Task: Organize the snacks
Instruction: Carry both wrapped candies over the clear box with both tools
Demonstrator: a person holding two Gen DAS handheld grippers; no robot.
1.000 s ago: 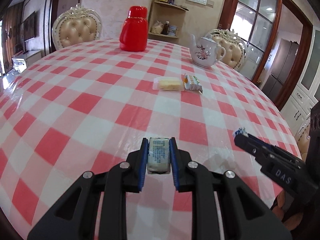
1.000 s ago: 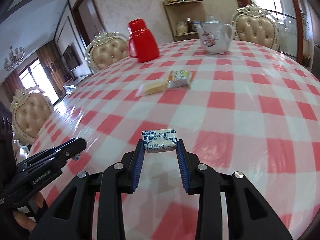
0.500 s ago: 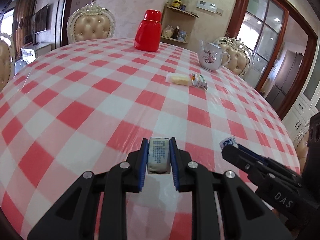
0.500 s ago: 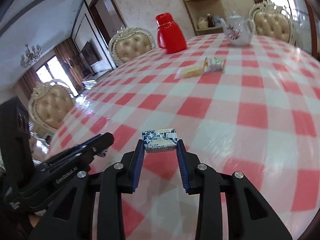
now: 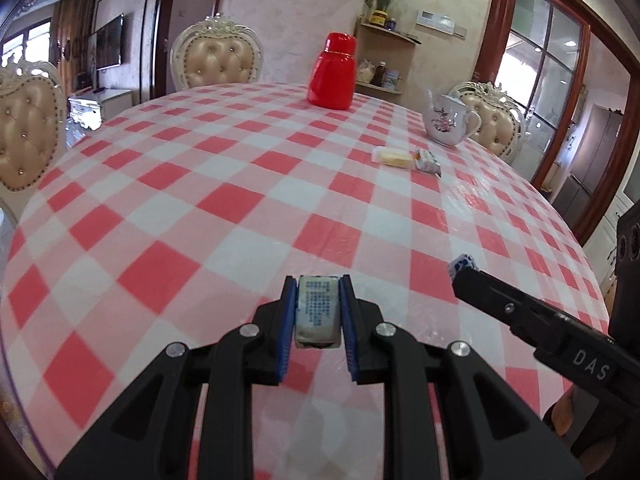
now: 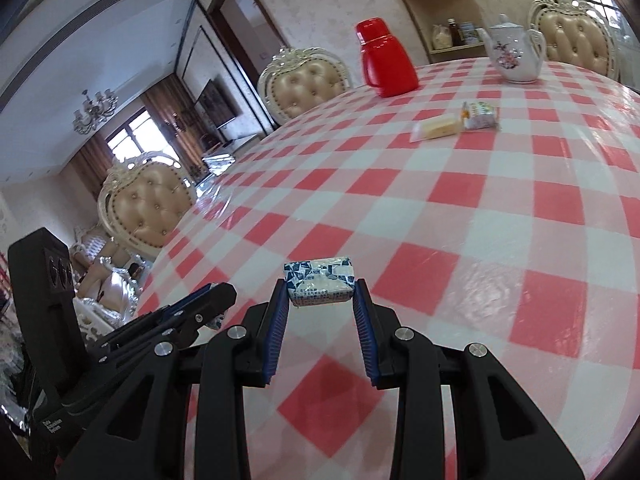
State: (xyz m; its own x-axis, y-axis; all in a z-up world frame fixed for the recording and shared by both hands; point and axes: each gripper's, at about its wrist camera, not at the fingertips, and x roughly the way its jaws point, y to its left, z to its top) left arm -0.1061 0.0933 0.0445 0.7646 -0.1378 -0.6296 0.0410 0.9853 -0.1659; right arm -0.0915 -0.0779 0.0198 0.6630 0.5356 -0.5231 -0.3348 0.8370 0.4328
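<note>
Both tools are gripping wrapped snacks above the checked counter: the left tool is clamping a grey packet on its narrow sides, the right tool a blue-and-white candy. The carry step seems in hand; next, likely setting each down beside the yellow bar and the green-white pack near the teapot

The left gripper clamps a small wrapped snack endwise between its blue pads, above a round table in red-and-white checked cloth. At right, the right gripper pinches a blue-and-white wrapper. Far across lie a yellow bar just beside a green-and-white packet, with a red flask and a floral teapot behind.
</note>
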